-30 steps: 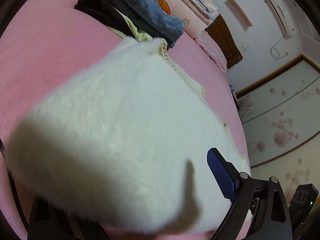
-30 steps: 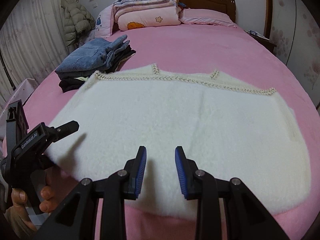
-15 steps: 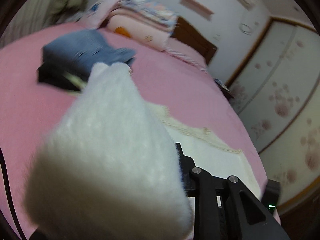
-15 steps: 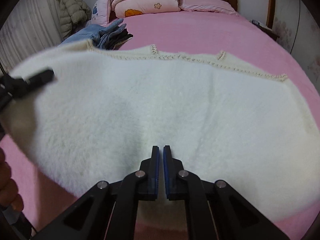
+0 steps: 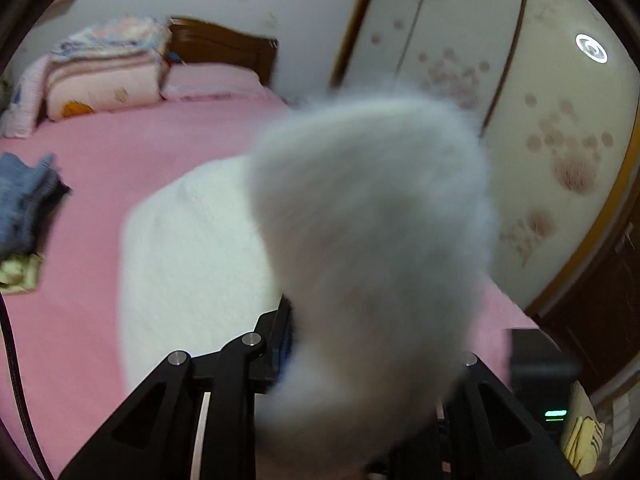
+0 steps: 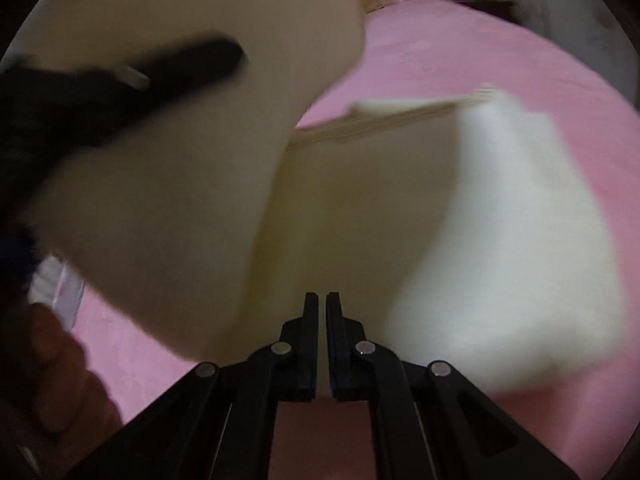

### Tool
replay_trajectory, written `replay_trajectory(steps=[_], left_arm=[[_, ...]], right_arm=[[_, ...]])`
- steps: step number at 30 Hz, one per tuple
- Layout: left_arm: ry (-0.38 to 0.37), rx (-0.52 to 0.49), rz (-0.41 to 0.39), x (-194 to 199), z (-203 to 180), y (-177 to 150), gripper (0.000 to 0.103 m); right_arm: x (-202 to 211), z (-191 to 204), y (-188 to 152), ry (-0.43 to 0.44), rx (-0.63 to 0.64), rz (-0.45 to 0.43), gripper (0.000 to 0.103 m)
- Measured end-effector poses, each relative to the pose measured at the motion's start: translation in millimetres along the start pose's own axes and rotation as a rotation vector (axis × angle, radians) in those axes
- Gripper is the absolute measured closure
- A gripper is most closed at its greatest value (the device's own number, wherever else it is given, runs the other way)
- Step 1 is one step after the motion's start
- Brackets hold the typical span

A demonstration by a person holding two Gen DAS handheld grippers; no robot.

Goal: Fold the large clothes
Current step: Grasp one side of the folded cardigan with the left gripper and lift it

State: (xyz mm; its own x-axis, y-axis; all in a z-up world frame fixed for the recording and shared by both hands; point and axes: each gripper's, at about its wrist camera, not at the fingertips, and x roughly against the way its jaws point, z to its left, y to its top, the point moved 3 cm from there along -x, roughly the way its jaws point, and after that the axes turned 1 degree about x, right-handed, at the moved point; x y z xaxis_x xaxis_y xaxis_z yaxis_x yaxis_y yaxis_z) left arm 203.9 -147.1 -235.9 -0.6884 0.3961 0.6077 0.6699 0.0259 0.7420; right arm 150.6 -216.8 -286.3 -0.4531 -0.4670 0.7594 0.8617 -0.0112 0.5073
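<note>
A large fluffy white garment (image 6: 500,240) with beaded trim lies on the pink bed (image 6: 500,60). My left gripper (image 5: 360,336) is shut on the garment's left corner (image 5: 372,220) and holds it lifted; the fabric hides most of its fingers. In the right wrist view the left gripper (image 6: 180,68) carries that side raised over the rest of the garment. My right gripper (image 6: 322,304) is shut on the garment's near edge, fingers pressed together on the fabric. Both views are blurred by motion.
A stack of folded jeans and dark clothes (image 5: 24,204) lies on the bed at the left. Folded quilts and pillows (image 5: 104,68) sit by the wooden headboard (image 5: 224,44). A floral wardrobe (image 5: 520,120) stands to the right of the bed.
My left gripper closed on the garment's left corner, lifted it and swung it rightward over the garment. My right gripper closed on the near edge and raised it slightly.
</note>
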Motion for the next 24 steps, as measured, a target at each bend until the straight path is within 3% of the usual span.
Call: replay_trajectory(steps=[3,7,12,15,17,19,22,24], left_arm=[[0.020,-0.045,0.117,-58,-24,-28,0.079],[0.060,-0.103,0.134,-80,-44,-54,0.077],[0.058,-0.091,0.134,-82,-41,-48,0.077],[0.085,-0.185,0.151,-86,-53,-54,0.073],[0.052,-0.206,0.177,-81,-59,-47,0.047],[-0.029,-0.151,0.210,-68,-58,-39,0.030],[-0.117,-0.060,0.207,-31,-52,-22,0.028],[-0.117,-0.032,0.176,-2,-46,-12,0.022]], right_arm=[[29,-48,-18,-0.118,-0.047,0.008,0.099],[52,-97,-38,-0.218,-0.130,0.029,0.099],[67,-114,-40,-0.240,-0.182,-0.012,0.099],[69,-125,-33,-0.235,-0.214,-0.016,0.099],[72,-124,-27,-0.219,-0.235,-0.022,0.099],[77,-124,-22,-0.201,-0.245,-0.034,0.099],[89,-122,-8,-0.180,-0.255,-0.036,0.097],[99,-119,0,-0.139,-0.271,-0.046,0.082]])
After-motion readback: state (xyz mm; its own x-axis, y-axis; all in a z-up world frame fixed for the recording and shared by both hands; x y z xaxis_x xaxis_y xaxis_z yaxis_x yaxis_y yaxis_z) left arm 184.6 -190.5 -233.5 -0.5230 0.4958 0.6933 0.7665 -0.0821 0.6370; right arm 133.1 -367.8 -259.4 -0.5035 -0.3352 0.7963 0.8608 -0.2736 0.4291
